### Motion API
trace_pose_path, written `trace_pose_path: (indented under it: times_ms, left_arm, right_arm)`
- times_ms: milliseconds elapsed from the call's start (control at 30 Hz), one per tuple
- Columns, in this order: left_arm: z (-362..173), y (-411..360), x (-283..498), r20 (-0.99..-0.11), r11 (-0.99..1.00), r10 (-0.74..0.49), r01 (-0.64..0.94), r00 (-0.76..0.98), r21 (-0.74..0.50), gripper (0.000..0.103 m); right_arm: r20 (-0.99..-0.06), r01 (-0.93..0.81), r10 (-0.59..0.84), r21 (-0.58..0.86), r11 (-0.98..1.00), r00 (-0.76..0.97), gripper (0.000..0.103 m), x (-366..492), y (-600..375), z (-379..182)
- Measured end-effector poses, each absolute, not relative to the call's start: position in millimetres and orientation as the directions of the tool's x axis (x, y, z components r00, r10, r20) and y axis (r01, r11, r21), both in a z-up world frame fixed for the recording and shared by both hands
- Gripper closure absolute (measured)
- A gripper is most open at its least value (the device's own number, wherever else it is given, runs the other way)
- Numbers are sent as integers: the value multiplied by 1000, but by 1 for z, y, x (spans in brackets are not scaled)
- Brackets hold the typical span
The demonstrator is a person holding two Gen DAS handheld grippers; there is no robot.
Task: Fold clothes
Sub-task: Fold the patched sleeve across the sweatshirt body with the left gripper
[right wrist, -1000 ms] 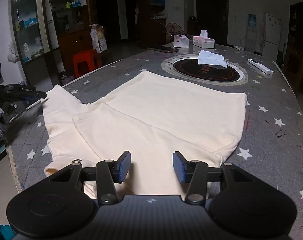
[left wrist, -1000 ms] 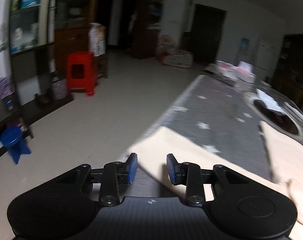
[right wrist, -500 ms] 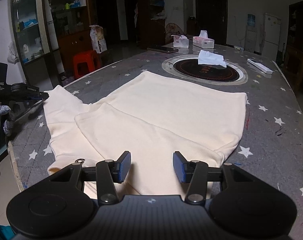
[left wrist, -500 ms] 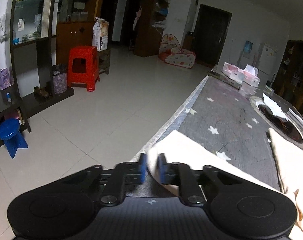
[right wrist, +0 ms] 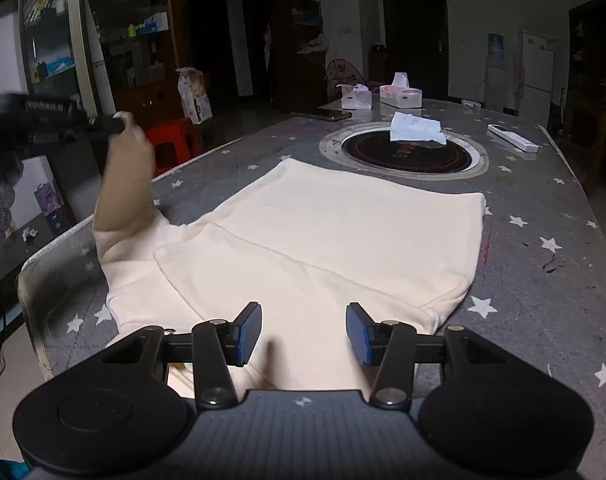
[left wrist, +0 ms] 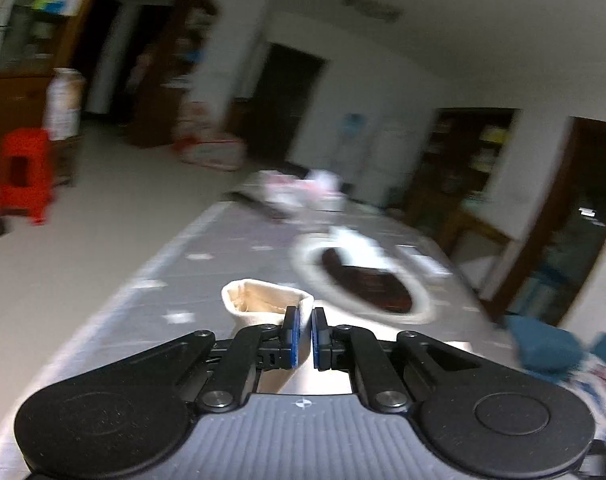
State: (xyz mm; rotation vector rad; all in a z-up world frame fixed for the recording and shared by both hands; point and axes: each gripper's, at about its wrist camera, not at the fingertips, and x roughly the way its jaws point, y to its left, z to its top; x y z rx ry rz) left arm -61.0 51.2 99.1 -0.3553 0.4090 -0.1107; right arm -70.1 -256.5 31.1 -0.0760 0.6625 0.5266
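- Step in hand: sleeve fold. Left tool [left wrist: 302, 336] clamped shut on cream sleeve cuff [left wrist: 263, 300], lifted clear of bench [right wrist: 543, 280].
- Right tool [right wrist: 301, 332] part open, holding nothing, poised over near hem of cream garment [right wrist: 323, 240].
- Garment spread flat on bench, short of round inset hob [right wrist: 403, 152].
- Next, likely: carry cuff inward across body, release flat.
- Open room on the right; left bench edge close.

Cream garment [right wrist: 343, 232]; grey table cover [right wrist: 543, 280], white stars; red stool [right wrist: 171, 140]; blue, seemingly rubber, pads [right wrist: 249, 334].
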Motion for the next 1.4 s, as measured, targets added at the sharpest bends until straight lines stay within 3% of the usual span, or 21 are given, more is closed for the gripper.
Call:
trace_pose_path:
  times_ms: [300,600,733,767,967,1033,1400]
  left_arm:
    - [108,-45,-49,-328,861,-463,332,823,-384,96]
    - [67,-100,-53,-415,788,-612,471,673,-397,93]
    - [51,-107,-57,-458,793,-609,480,647,-376,67]
    - [49,-106,-59,-468,797,-604,479,645,-369,66]
    - [46,-81,-74,-479,828,-560,463,676,-315,66]
    - [44,-64,-77,-492,854,-520,425,698,-300,68]
    - [16,7,-80,-584,930,-361,234,727,-284,70]
  right_arm:
    - [-583,-433,417,121,893,698,56,-76,-284,35]
    - [-576,-341,361,148,928,733,56,-78,-315,35]
    - [-572,-320,350,157,934,742,56,-77,-321,36]
    - [-570,-318,350,159,935,743,56,-77,-321,37]
    - [-568,-354,388,175,919,726,58,-74,-312,39]
    - [-574,-373,405,179,910,712,65,-72,-306,38]
    - [-626,-412,416,161,897,660,78,-53,-276,17]
